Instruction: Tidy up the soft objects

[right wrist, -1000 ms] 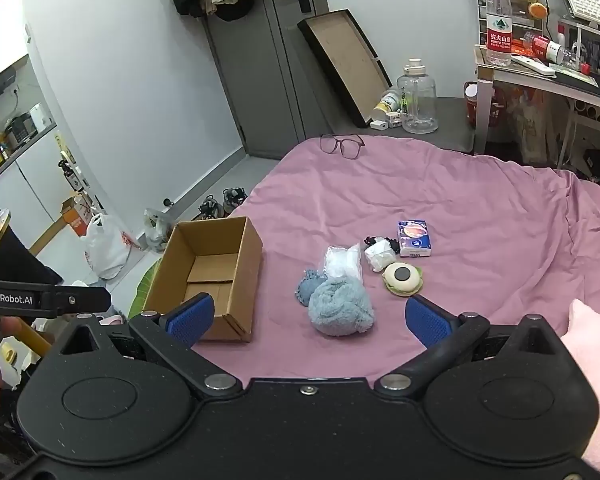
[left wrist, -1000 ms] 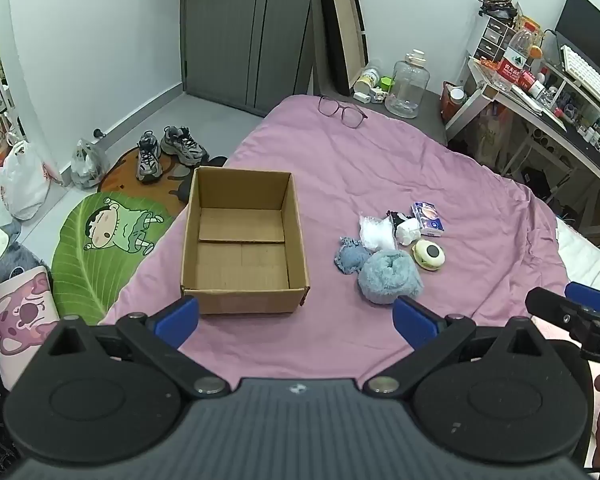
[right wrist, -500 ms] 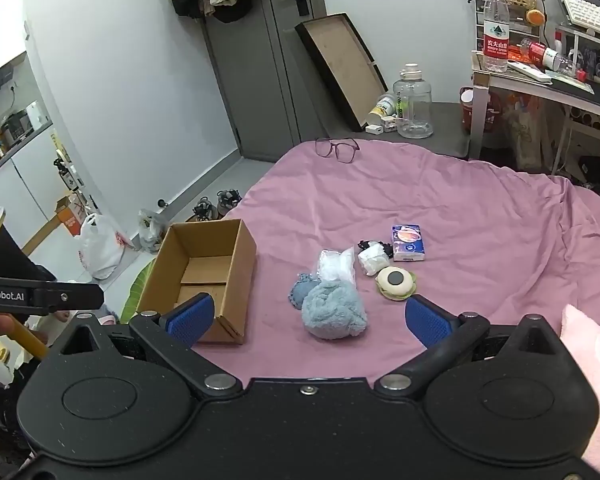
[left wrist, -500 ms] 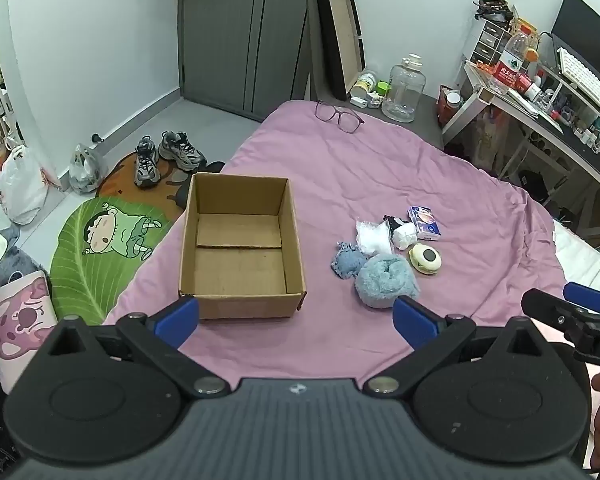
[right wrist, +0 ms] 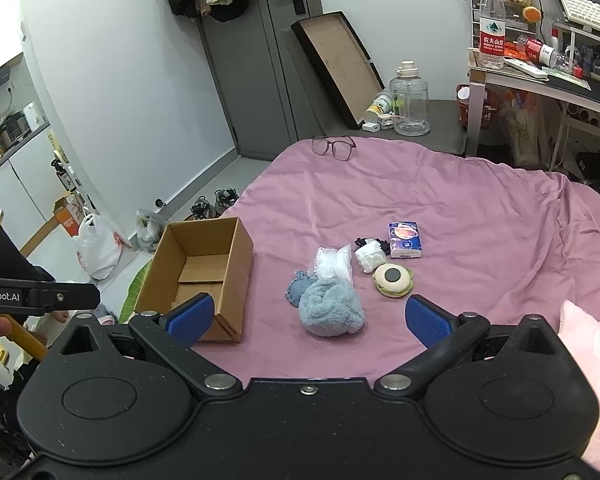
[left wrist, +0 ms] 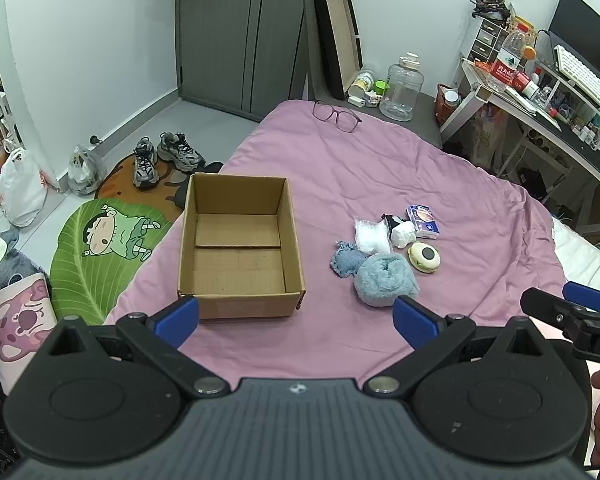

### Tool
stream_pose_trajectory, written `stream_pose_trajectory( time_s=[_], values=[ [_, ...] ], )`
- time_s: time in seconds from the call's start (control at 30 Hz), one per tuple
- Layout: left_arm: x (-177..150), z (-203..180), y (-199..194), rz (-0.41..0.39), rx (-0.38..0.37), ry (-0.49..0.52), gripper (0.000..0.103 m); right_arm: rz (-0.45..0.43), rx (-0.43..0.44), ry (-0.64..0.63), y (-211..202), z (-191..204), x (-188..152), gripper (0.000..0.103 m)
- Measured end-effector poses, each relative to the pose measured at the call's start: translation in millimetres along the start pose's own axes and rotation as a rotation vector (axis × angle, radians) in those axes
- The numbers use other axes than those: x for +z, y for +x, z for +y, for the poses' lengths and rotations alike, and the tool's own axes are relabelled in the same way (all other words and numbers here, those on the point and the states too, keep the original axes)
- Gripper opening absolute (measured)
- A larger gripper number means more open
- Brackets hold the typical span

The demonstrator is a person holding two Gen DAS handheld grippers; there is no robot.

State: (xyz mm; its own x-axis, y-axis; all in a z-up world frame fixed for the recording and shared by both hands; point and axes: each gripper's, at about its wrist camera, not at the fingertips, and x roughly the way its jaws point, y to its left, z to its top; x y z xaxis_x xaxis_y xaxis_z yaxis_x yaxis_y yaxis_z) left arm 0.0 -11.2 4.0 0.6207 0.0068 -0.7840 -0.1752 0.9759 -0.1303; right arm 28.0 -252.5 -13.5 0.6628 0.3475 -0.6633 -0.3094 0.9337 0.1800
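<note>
**Empty box, soft things waiting on the bed**

The left gripper has its jaws wide and holds nothing. The right gripper has its jaws wide too, and they are empty. Both hang over the near edge of the bed.

The cardboard box sits on the left of the bed. It is open and has nothing in it. To its right is a little heap. The fluffy blue ball is nearest. A small blue cloth touches it on the left. A clear plastic bag lies just behind it. A white wad, a round cream cushion and a tissue pack lie close by on the far right.

I think nothing has been put away yet.

What could go wrong? The soft things lie so close together that the jaws might pinch two at once. The fluffy ball is squishy, so it might slip out on the way to the box. The box looks light, so a bump might push it toward the left edge of the bed.
</note>
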Motion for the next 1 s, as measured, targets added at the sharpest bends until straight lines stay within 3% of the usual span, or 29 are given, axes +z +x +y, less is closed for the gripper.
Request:
stream_pose_trajectory(
  time_s=[1.0],
  values=[
    [-1.1, 1.6, -2.9, -0.007, -0.006, -0.007, 0.102, -0.005, -0.009, -0.015, -1.5, 3.1, -2.5, 0.103]
  ],
)
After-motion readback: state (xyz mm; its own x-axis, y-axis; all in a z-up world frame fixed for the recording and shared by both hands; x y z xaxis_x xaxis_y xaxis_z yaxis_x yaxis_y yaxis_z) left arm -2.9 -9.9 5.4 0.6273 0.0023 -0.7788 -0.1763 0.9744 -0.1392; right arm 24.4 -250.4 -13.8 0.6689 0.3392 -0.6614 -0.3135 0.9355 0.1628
